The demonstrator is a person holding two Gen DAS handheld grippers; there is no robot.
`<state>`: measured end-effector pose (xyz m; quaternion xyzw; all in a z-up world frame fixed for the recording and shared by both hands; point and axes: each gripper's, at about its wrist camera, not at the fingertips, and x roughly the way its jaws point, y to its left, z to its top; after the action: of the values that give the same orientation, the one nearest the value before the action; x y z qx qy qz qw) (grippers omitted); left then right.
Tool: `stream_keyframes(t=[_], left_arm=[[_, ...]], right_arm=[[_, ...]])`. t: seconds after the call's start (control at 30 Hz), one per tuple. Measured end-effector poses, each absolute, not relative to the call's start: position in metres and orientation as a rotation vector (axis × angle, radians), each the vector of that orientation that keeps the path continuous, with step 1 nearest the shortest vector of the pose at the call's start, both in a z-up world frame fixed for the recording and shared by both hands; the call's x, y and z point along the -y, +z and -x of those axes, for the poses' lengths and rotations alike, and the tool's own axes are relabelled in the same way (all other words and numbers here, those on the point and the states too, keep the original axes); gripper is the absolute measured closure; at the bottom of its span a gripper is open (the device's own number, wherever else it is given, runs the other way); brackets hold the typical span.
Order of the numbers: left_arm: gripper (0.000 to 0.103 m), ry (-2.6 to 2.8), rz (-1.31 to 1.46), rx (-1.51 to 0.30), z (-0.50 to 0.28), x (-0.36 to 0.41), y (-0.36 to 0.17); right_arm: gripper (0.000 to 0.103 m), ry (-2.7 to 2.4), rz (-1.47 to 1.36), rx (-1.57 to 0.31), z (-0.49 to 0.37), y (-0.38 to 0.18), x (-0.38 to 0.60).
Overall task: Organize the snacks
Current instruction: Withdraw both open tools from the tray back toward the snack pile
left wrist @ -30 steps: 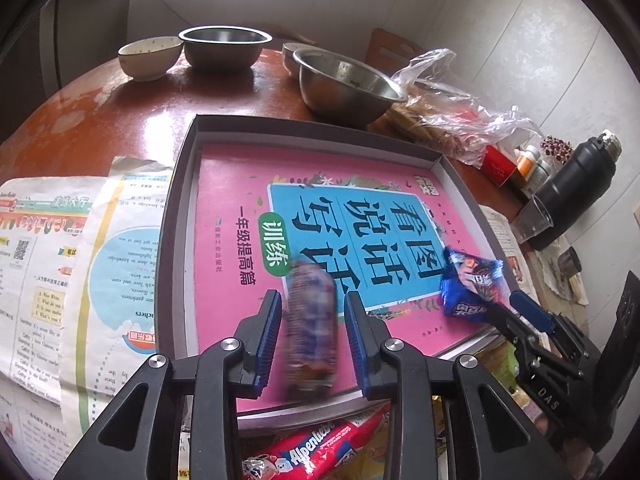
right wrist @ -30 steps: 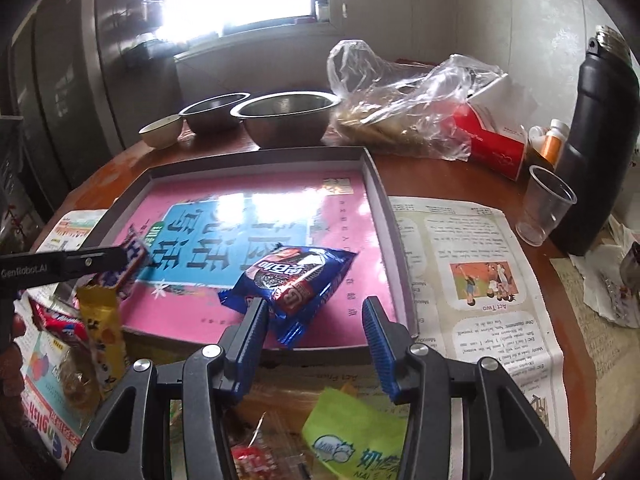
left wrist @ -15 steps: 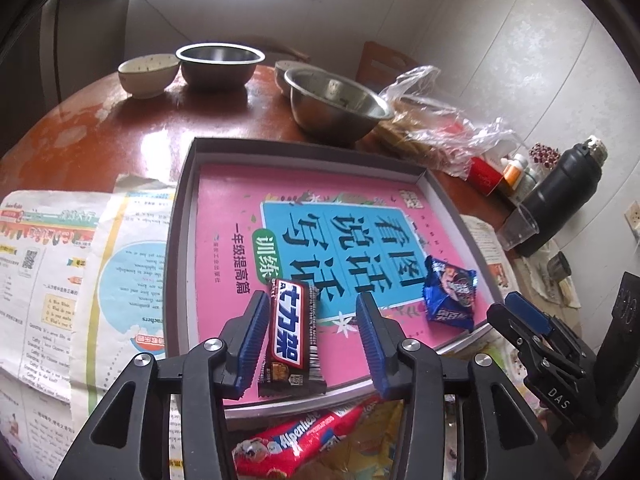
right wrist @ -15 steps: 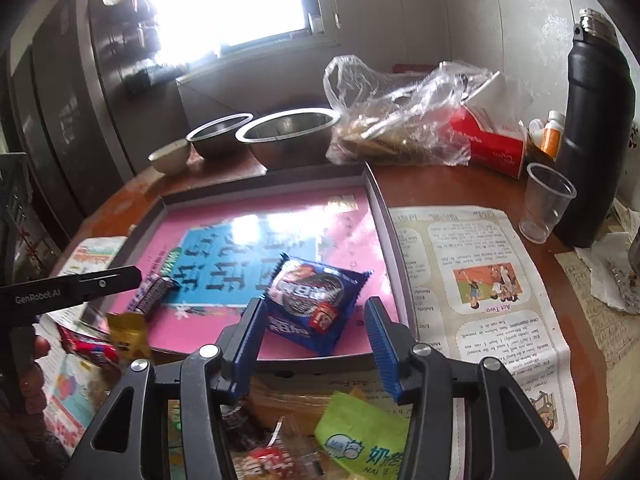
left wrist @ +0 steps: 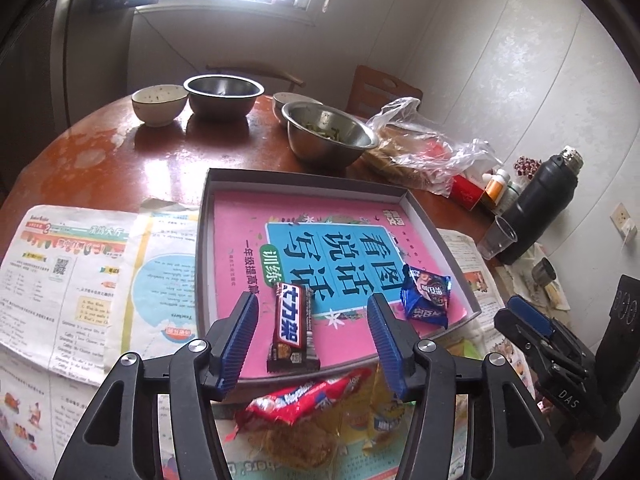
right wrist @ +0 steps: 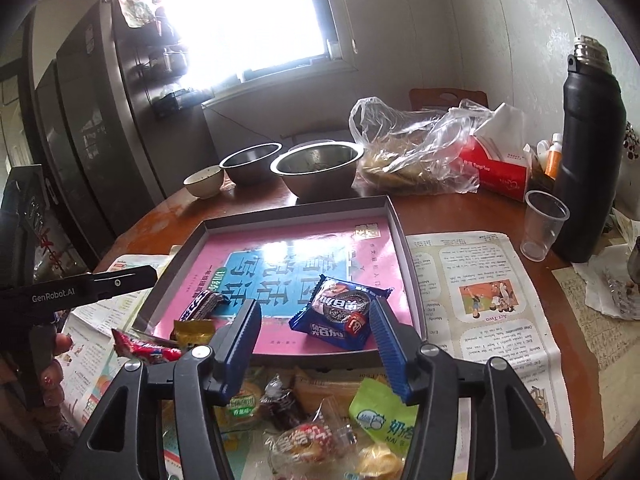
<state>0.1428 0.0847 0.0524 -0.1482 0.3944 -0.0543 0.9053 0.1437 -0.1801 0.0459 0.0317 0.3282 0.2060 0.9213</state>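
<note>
The right gripper [right wrist: 316,344] gapes wide over the blue cookie packet [right wrist: 340,312] in the tray [right wrist: 400,232].

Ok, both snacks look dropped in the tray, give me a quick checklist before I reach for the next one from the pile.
1. Left gripper open, holding nothing: ok.
2. Right gripper open, holding nothing: ok.
3. Chocolate bar lying flat inside the tray: ok.
4. Blue cookie packet inside the tray, not on its rim: ok.
5. Loose snacks remain in front of the tray, such as the red packet and green packet: ok.
6. Which pile items overlap or are stuck together: cannot tell.
</note>
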Motion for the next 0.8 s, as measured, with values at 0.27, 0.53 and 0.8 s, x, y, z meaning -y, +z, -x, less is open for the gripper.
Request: stream_keyframes(t=[0.27, 0.53, 0.8], left_arm=[[0.041, -0.093, 0.278, -0.814, -0.120, -0.087, 0.054], [0.028, -0.077, 0.320, -0.814, -0.095, -0.096, 0.048], [0.028, -0.068, 0.291, -0.807, -0.085, -0.092, 0.052]], right_arm=[[0.044, 0.428, -0.085, -0.653, -0.125, 0.053, 0.194], [0.042, 0.427, -0.098, -0.636, -0.108, 0.058, 0.204], [0.041, 0.419, -0.094, -0.640, -0.095, 0.057, 0.209]])
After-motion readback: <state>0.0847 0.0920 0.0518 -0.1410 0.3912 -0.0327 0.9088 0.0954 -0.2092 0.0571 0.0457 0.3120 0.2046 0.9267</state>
